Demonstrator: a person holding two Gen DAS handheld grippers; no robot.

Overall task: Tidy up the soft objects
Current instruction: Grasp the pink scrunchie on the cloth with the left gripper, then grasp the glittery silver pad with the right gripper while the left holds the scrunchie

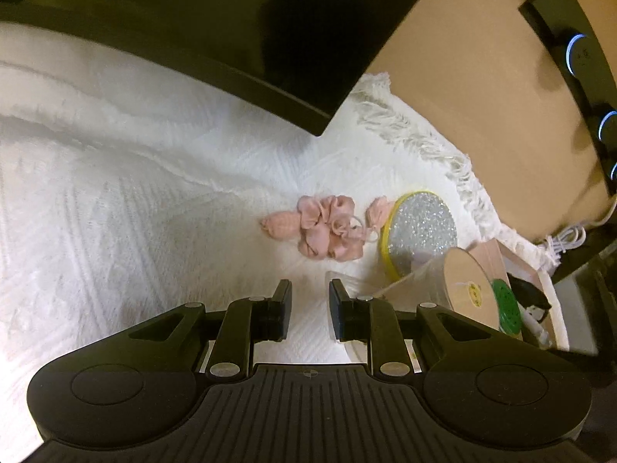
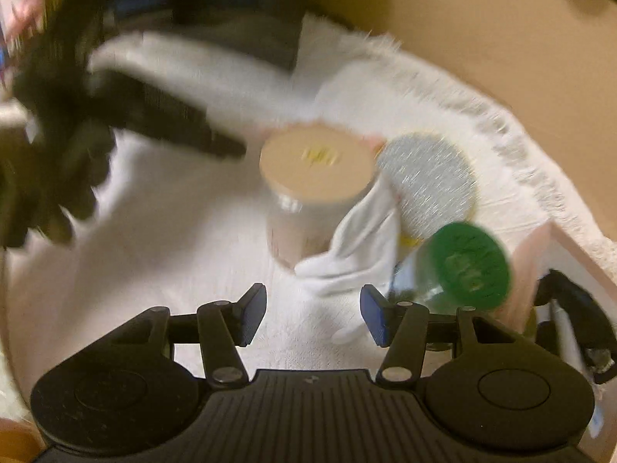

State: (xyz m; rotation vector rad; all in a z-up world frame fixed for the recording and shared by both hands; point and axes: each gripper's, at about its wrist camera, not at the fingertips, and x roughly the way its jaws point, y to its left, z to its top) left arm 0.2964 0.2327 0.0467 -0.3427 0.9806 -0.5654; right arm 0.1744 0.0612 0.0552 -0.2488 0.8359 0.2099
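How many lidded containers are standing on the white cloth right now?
3. The tan-lidded jar stands nearest centre, the glitter-lidded tin is just right of it, and the green-lidded jar is nearest the right claw. Others may be hidden behind them.

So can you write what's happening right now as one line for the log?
left tool: open, empty, above white blanket | pink scrunchies: ahead, untouched | right tool: open, empty | white cloth: beside tan-lidded jar
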